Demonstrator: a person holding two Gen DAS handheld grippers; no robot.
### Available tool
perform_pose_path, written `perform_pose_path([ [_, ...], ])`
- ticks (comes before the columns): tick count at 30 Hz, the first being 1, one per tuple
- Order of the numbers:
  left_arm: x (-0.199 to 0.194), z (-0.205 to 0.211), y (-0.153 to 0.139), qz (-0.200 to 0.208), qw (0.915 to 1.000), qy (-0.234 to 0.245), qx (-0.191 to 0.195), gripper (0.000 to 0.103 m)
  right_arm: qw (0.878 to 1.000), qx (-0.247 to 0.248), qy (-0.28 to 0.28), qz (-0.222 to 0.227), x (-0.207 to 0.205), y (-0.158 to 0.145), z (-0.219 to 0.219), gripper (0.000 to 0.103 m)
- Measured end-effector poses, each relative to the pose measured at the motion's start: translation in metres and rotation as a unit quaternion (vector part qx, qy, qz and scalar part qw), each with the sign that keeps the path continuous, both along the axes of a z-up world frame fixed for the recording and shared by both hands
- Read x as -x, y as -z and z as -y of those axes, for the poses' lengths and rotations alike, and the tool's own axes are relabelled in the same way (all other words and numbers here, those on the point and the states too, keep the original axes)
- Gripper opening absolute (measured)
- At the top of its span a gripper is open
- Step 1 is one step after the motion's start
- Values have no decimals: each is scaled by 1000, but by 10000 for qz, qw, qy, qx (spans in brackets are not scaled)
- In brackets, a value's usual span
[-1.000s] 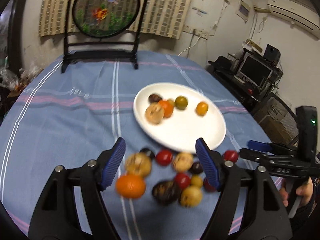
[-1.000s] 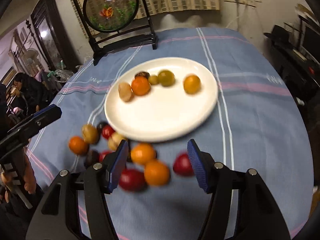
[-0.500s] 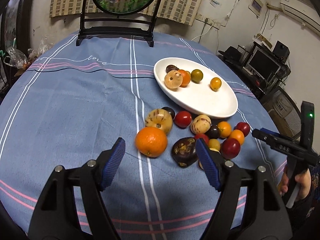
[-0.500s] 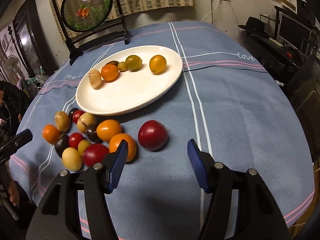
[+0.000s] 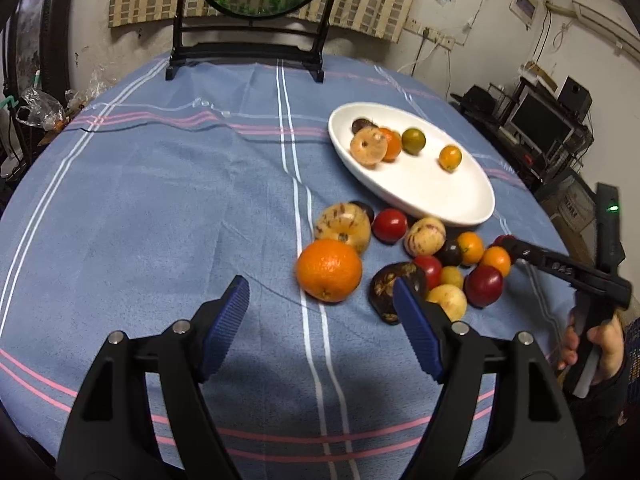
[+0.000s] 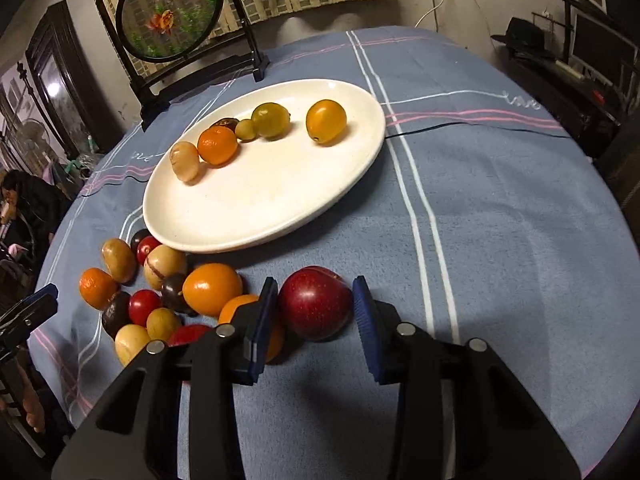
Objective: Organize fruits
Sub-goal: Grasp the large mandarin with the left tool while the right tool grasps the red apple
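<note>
A white oval plate (image 6: 280, 216) holds several fruits, among them an orange (image 6: 217, 145) and a yellow one (image 6: 326, 121). A pile of loose fruits (image 6: 160, 288) lies on the blue cloth beside it. My right gripper (image 6: 315, 306) has its jaws around a dark red plum (image 6: 315, 307), the pads close on both sides; firm contact is unclear. My left gripper (image 5: 322, 312) is open and empty, just short of a big orange (image 5: 329, 270) and a dark fruit (image 5: 394, 284). The right gripper also shows in the left wrist view (image 5: 560, 268).
A black-framed round fish screen (image 5: 256, 12) stands at the table's far edge. A black cable (image 6: 480, 130) crosses the cloth right of the plate. Shelves with monitors (image 5: 540, 120) stand to the right. A person (image 6: 24, 208) sits at left.
My right gripper moved forward and narrowed around the red plum. My left gripper drifted left and back, so the fruit pile now sits to its right.
</note>
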State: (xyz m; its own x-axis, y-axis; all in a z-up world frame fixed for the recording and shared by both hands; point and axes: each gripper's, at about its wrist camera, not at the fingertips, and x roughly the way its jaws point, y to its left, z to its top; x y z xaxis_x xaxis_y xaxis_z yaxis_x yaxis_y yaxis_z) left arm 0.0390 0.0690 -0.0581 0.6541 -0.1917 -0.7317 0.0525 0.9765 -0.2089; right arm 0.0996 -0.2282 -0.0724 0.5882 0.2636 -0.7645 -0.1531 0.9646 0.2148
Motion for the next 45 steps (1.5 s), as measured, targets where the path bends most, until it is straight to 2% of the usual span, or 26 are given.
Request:
perform_pose_path([
  [8, -12, 5, 13, -193, 9998, 70, -48, 76, 9997, 189, -37, -156, 48, 4, 10, 39],
  [14, -33, 9, 27, -377, 9993, 60, 12, 75, 9999, 135, -27, -77, 54, 6, 12, 40],
  [17, -45, 10, 40, -512, 9987, 0, 76, 59, 9994, -28, -164, -297, 49, 13, 11, 41],
  [20, -49, 15, 40, -363, 9993, -59, -36, 57, 9991, -55, -250, -342, 49, 19, 6, 42],
  [21, -50, 16, 40, -350, 9994, -40, -54, 49, 9993, 20, -260, -278, 49, 18, 4, 42],
  [22, -50, 18, 40, -331, 9994, 2, -51, 46, 9993, 36, -285, -253, 49, 18, 2, 42],
  [30, -31, 16, 34, -372, 9991, 69, 174, 46, 9993, 173, -276, -192, 52, 15, -2, 40],
  [39, -9, 16, 14, -138, 9994, 172, 267, 46, 9992, 263, -284, 19, 62, 1, -9, 40],
  [45, -14, 30, -1, 16, 9992, 380, 159, 46, 9988, 289, -380, 133, 60, -8, -17, 40],
])
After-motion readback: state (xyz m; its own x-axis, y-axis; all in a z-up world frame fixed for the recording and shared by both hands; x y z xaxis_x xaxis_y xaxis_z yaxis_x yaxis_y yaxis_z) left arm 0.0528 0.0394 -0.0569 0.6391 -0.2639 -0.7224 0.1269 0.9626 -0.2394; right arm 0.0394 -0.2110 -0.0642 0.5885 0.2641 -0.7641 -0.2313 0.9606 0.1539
